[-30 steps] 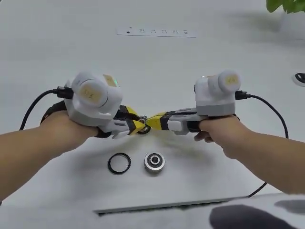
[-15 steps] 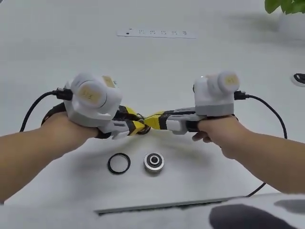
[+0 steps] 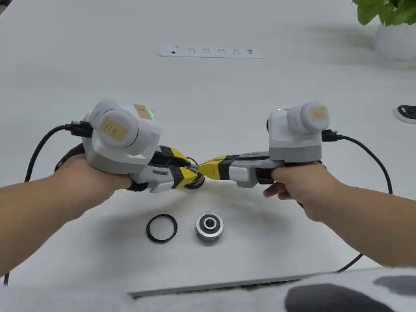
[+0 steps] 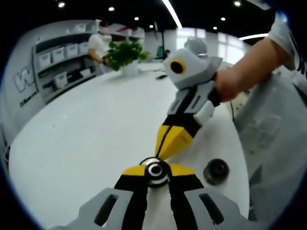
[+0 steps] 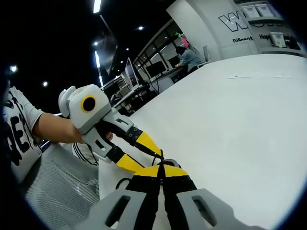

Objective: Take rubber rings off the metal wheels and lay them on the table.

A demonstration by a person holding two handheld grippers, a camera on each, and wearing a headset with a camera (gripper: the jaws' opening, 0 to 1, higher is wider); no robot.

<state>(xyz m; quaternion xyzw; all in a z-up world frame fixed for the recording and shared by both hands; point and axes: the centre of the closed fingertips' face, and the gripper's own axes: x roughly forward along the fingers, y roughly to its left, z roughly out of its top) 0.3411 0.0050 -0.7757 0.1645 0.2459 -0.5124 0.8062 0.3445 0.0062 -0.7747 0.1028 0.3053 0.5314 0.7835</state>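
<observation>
Small round metal wheel off table, between jaw tips of left gripper, one jaw on each side. Right gripper opposite, coming from right; its tips meet wheel's rim, jaws together. On white table, nearer person than gripper tips: loose black rubber ring at left, second metal wheel just right of it, not touching. White power strip at far side, centre. Potted green plant in far right corner. Dark round object at right edge.
</observation>
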